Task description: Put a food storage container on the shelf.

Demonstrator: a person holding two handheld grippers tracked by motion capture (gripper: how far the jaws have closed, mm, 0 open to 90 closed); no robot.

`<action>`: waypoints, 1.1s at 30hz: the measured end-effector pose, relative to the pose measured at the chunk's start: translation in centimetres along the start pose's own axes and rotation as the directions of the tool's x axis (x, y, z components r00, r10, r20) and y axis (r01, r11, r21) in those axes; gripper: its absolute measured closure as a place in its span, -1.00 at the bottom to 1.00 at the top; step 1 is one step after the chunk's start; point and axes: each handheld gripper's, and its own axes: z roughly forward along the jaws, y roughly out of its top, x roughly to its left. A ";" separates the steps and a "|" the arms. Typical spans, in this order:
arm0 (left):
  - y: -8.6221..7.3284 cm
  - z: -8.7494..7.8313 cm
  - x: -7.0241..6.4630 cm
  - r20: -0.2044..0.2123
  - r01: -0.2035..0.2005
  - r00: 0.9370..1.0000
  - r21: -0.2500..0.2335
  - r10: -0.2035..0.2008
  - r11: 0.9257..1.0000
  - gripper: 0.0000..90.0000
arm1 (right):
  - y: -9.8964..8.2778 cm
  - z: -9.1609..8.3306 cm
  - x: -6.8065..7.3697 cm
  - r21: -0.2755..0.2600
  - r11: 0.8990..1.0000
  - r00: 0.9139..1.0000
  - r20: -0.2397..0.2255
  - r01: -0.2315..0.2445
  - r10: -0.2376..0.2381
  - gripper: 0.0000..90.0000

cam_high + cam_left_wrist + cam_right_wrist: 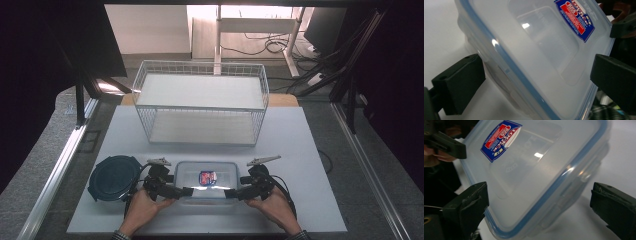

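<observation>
Two tongs flank one clear box (206, 181); one round lid (114, 177), one basket (200, 102).

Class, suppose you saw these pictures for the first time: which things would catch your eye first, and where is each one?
First, the clear lidded food container with a red-and-blue label, at the near edge of the white table, flanked by the left gripper and right gripper, both with jaws wide apart. Behind it stands a white wire basket; a dark round lid lies left of the container.
</observation>
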 end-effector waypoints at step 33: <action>-2.9 -4.6 -1.2 0.042 -0.014 0.999 -0.175 0.022 0.985 0.18 | -2.1 -3.9 2.5 -0.132 0.991 1.000 0.012 -0.015 0.017 0.13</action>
